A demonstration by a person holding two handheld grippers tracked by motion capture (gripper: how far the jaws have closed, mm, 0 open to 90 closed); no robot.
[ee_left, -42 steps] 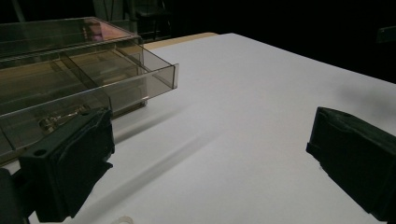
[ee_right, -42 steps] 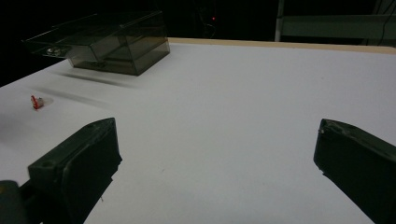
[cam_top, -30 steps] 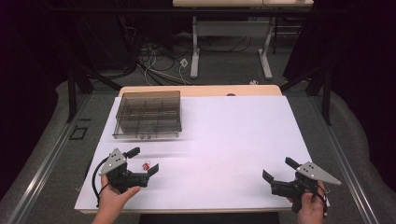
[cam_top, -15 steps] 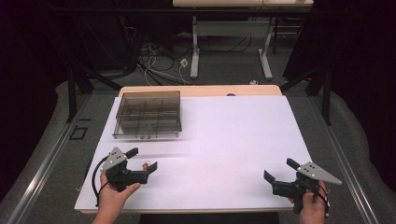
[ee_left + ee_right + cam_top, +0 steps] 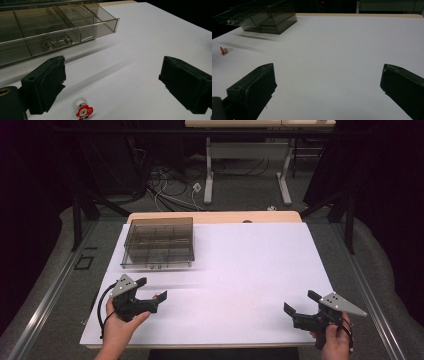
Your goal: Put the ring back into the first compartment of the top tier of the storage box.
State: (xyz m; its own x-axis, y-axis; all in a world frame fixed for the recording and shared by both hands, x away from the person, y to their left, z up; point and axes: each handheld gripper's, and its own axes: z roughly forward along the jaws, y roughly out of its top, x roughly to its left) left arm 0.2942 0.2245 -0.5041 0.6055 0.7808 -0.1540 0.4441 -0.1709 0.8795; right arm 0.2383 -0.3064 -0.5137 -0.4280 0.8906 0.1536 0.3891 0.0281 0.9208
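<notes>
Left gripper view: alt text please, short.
A small Santa ring lies on the white table between the open jaws of the left hand-held gripper, untouched. A smoky clear compartment box sits beyond.

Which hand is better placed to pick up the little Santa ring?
Left. The Santa ring lies between the open left tongs, just ahead of the hand. The right tongs sit at the sheet's opposite side, far from it.
</notes>
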